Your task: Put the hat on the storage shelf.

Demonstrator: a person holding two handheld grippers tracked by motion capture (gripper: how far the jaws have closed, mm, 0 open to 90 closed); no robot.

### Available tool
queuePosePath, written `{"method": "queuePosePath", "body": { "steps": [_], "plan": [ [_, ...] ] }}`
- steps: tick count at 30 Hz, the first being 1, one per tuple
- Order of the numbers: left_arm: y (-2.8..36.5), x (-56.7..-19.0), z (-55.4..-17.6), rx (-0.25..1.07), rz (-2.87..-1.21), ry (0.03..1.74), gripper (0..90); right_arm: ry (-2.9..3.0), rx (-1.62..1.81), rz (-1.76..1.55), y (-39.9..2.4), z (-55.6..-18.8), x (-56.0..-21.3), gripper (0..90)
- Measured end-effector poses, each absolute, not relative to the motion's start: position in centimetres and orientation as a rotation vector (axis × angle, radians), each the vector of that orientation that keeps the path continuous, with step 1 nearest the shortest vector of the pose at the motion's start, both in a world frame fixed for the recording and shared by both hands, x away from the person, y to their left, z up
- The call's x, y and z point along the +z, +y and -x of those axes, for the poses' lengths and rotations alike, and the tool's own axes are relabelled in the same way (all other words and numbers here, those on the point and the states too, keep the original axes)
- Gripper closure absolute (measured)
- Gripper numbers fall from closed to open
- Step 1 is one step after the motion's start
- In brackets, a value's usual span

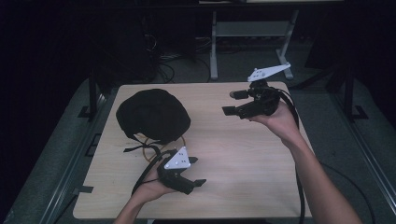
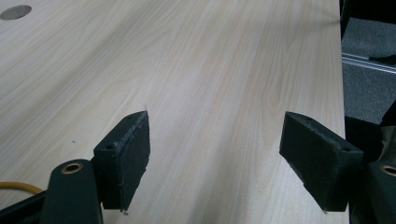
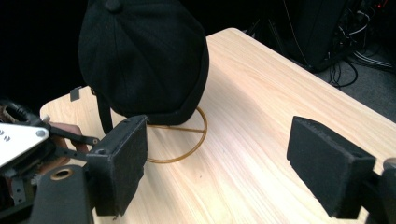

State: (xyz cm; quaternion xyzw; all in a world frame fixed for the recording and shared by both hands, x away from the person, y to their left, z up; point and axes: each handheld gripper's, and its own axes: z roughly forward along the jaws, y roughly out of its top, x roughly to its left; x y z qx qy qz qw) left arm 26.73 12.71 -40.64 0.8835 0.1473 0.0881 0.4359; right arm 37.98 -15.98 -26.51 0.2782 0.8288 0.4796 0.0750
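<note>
A black cap [image 1: 153, 114] sits on a thin gold wire stand [image 1: 148, 150] at the table's back left. In the right gripper view the cap [image 3: 144, 56] stands ahead and to the left, with the stand's ring [image 3: 189, 140] under it. My left gripper [image 1: 196, 171] rests low near the front edge, just right of the stand, and points right over bare wood. Its jaws stand open with nothing between them [image 2: 215, 140]. My right gripper [image 1: 230, 102] is raised at the back right and points left toward the cap, open and empty [image 3: 217, 140].
The light wooden table [image 1: 252, 158] has a round cable hole [image 2: 15, 11] in its top. Beyond the far edge are a white desk frame [image 1: 252, 32] and floor cables [image 1: 163, 65]. A black strap [image 1: 133, 148] trails from the cap.
</note>
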Motion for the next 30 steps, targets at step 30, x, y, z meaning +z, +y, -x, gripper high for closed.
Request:
{"method": "queuePosePath", "body": {
  "steps": [30],
  "plan": [
    [12.9, -40.9, -27.0, 0.202, -2.187, 0.399, 24.2, 2.462, 1.415, -0.980, -22.6, -35.0, -32.4, 18.5]
  ]
}}
